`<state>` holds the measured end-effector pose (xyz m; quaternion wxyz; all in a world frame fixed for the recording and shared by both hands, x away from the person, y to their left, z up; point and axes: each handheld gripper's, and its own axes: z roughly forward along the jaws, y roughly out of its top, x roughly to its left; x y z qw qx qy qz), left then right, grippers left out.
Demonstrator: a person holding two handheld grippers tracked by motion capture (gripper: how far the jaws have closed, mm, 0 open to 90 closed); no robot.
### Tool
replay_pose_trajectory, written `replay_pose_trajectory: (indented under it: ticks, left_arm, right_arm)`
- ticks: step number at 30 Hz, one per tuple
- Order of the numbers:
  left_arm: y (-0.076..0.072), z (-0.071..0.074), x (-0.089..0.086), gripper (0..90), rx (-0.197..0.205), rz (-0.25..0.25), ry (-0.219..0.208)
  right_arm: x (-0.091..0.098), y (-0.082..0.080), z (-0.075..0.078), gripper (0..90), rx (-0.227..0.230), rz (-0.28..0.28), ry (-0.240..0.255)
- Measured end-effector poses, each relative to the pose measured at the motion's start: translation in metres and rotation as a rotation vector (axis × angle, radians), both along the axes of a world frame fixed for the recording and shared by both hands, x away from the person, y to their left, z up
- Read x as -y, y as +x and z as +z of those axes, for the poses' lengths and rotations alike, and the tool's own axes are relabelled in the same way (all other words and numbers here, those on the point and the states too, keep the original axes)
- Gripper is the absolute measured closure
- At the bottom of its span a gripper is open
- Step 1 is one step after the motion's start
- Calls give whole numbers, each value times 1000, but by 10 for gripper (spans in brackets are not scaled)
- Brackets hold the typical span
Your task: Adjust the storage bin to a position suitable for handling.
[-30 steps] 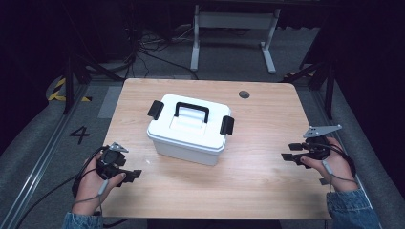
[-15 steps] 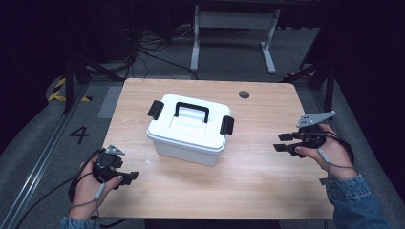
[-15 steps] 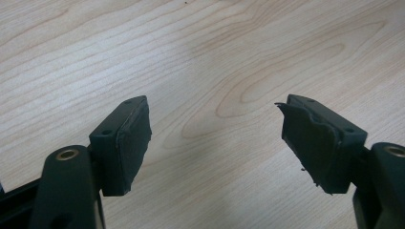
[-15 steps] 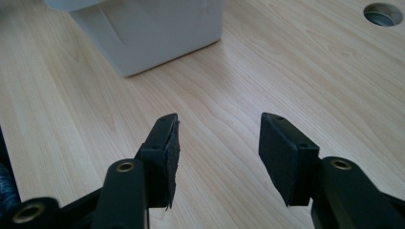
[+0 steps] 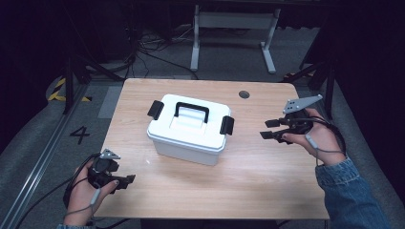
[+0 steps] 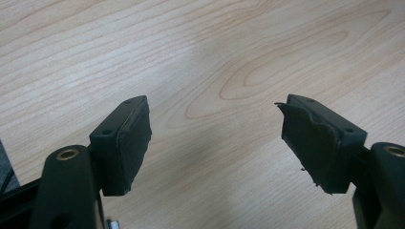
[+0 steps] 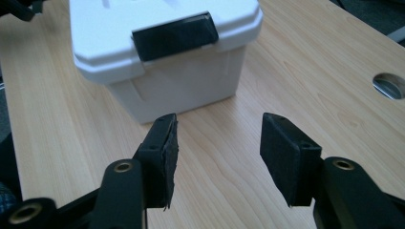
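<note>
A white lidded storage box point(image 5: 188, 130) with a black handle point(image 5: 191, 109) and black side latches stands in the middle of the wooden table point(image 5: 267, 176). My right gripper point(image 5: 268, 130) hovers to the right of the box, open and empty, its jaws pointing at the box's right latch point(image 7: 175, 36). The box point(image 7: 162, 52) lies just ahead of the right gripper point(image 7: 217, 143). My left gripper point(image 5: 128, 180) sits at the table's near left corner, open and empty. Bare wood lies under the left gripper point(image 6: 215, 136).
A round cable hole point(image 5: 244, 94) is in the table's far right part and shows again as the hole point(image 7: 390, 85) beyond my right jaw. A metal stand point(image 5: 234, 21) and cables lie on the floor behind the table. The floor at left carries a painted 4 point(image 5: 79, 135).
My right gripper has risen and moved left toward the box's right latch. My left gripper has drifted slightly toward the near table edge.
</note>
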<state>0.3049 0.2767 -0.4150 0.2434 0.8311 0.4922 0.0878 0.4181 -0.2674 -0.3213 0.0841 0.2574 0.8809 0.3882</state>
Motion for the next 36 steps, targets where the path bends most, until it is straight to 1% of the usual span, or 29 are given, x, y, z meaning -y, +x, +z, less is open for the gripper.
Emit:
replay_pose_trajectory:
  ticks: [2,3,5,6,10,13,15,16,17,18,20,21,22,23,24,25,27,30,34,36]
  left_arm:
    - [0,0,0,262,4,-3,5]
    - [-1,0,0,262,-3,-3,-1]
    - [-1,0,0,261,2,-6,2]
    - [0,0,0,262,4,-12,2]
    - [1,0,2,261,-6,-15,-2]
    - [2,0,2,261,-2,-20,1]
    - [3,0,2,260,-2,-27,4]
    - [3,0,2,260,-2,-27,4]
    - [3,0,3,260,-4,-25,-1]
    - [3,0,3,260,-5,-23,-1]
    - [5,0,3,260,-2,-36,1]
    - [5,0,3,260,-2,-36,1]
    - [6,0,5,260,-4,-27,-4]
    - [7,0,5,260,-4,-36,-3]
    - [7,0,6,260,-6,-30,-7]
    - [8,1,6,259,-1,-31,-5]
    - [8,1,6,258,0,-30,-10]
    - [10,2,6,258,3,-28,-14]
    - [11,1,6,258,4,-31,-14]
    - [11,1,6,258,1,-29,-17]
  right_arm:
    - [-7,3,5,478,6,14,2]
    - [-11,4,7,471,9,19,4]
    - [-17,8,11,464,-3,16,0]
    - [-21,9,13,464,5,17,-6]
    - [-34,15,18,465,12,39,8]
    - [-44,19,23,464,20,52,21]
    - [-50,23,25,465,21,52,26]
    - [-50,23,25,465,21,52,26]
    - [-53,25,26,467,22,52,33]
    - [-59,28,28,471,23,53,28]
    - [-66,31,29,476,24,58,20]
    - [-66,31,29,476,24,58,20]
    - [-70,33,29,476,21,65,20]
    - [-78,35,30,478,14,75,20]
    - [-82,37,30,481,15,83,19]
    - [-92,41,30,482,6,93,27]
    - [-96,42,30,482,2,97,27]
    - [-111,49,29,484,-6,110,27]
    - [-127,56,27,485,-10,131,23]
    - [-137,60,25,493,-2,134,9]
